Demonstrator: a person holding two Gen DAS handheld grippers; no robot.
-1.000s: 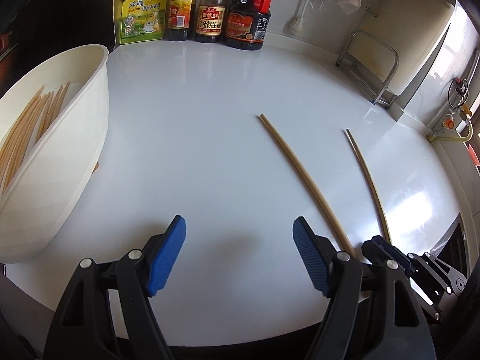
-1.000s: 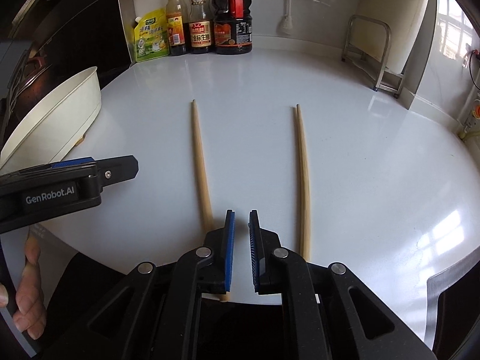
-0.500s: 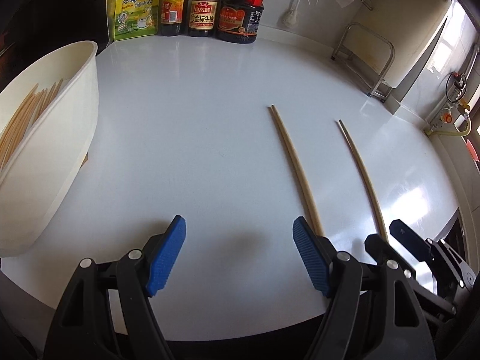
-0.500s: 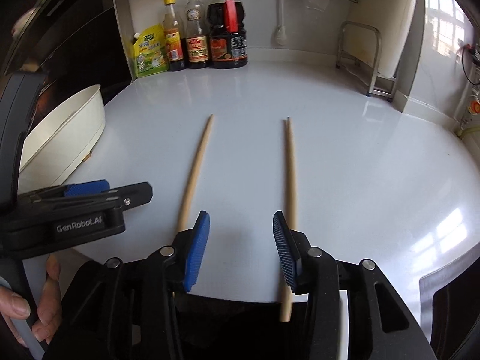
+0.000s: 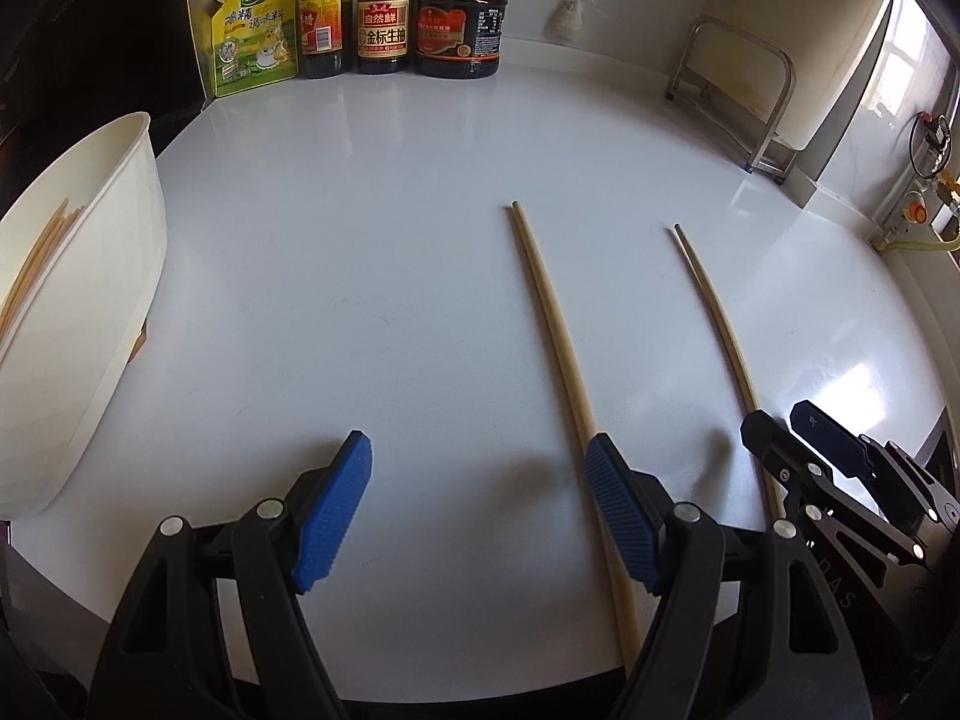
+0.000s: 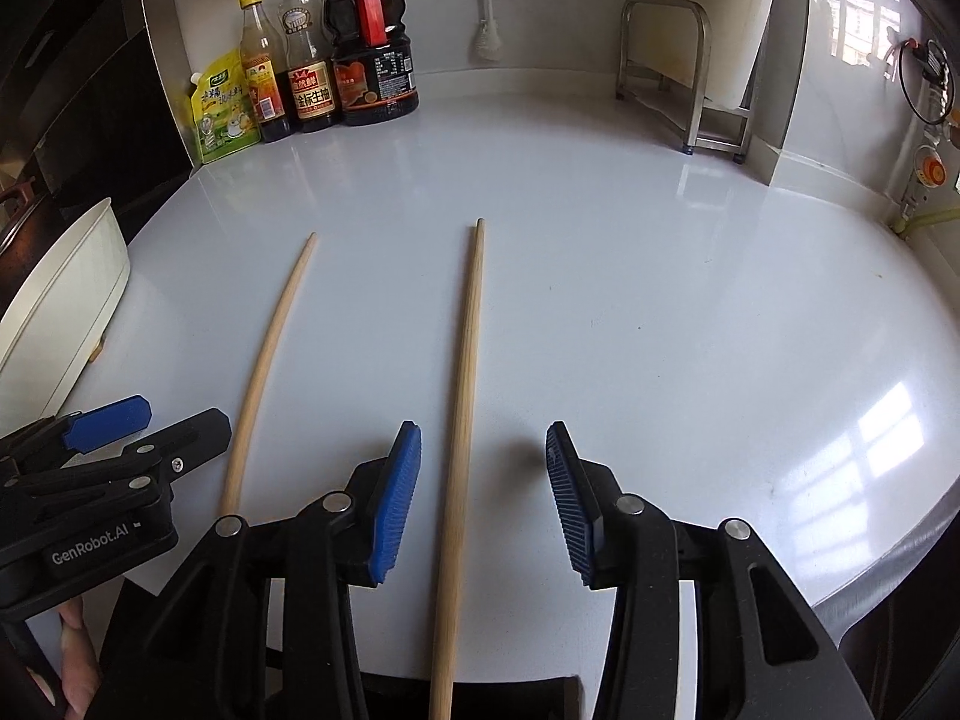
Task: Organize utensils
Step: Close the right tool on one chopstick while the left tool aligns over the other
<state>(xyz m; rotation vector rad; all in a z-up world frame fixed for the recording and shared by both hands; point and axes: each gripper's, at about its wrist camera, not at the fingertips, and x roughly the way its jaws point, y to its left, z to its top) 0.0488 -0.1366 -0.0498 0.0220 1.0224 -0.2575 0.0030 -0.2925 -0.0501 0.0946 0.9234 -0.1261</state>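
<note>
Two wooden chopsticks lie apart on the white counter, pointing away from me. The left chopstick (image 5: pixel 555 324) (image 6: pixel 270 354) runs under the right finger of my left gripper (image 5: pixel 480 480), which is open and empty. The right chopstick (image 5: pixel 717 315) (image 6: pixel 467 360) lies between the open jaws of my right gripper (image 6: pixel 483 468), its near end past the counter edge. A white tub (image 5: pixel 90 312) (image 6: pixel 60 300) at the far left holds several chopsticks (image 5: pixel 36 258). The right gripper also shows in the left wrist view (image 5: pixel 798 432), the left gripper in the right wrist view (image 6: pixel 144 420).
A green refill pouch (image 5: pixel 252 30) and three sauce bottles (image 5: pixel 384 6) stand at the back wall. A metal rack (image 6: pixel 690 78) stands at the back right. The counter's front edge (image 5: pixel 420 684) is just under both grippers.
My right gripper has opened from nearly shut and shifted right, so the right chopstick now lies between its jaws. My left gripper stayed open and drew closer to the left chopstick.
</note>
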